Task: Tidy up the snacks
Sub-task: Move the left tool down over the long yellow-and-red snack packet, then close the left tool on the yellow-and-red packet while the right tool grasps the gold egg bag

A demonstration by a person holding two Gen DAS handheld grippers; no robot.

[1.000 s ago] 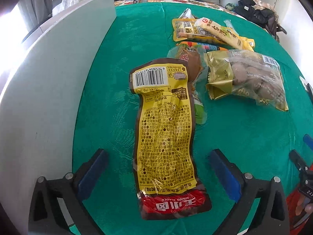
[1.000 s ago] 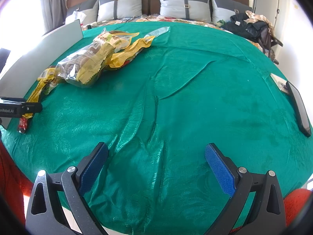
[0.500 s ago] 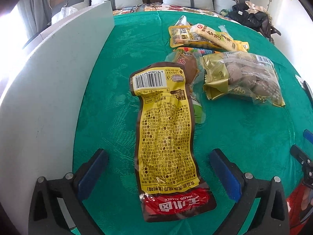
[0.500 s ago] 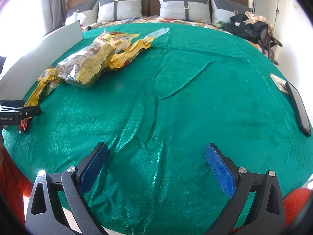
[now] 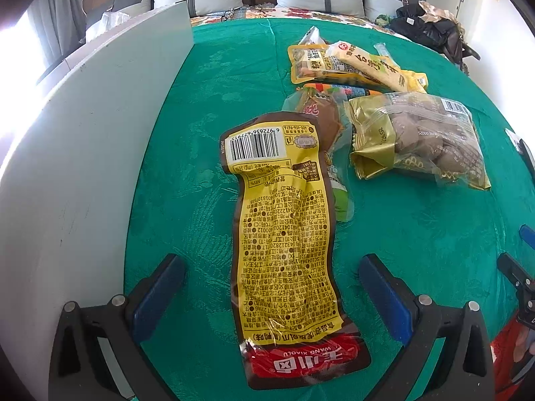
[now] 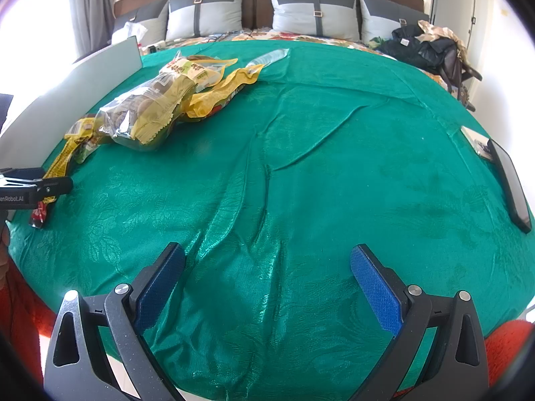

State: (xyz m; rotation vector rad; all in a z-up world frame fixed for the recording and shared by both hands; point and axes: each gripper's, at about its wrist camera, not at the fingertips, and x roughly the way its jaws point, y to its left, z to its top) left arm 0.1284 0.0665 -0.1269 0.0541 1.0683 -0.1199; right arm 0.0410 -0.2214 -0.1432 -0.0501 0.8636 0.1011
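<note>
Only the long yellow snack pack (image 5: 284,234), back up, red end reading "WANG XIAOLU", lies between the wide-open left tongs (image 5: 271,287) near the tabletop's (image 6: 334,173) left edge; the right tongs (image 6: 267,284) gape empty, marked "Robot.AI".

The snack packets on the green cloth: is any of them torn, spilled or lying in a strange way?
None looks torn or spilled. The long yellow packet lies back side up, barcode showing, its far end overlapping a brown packet. The other packets sit in a loose, overlapping heap behind it.
</note>
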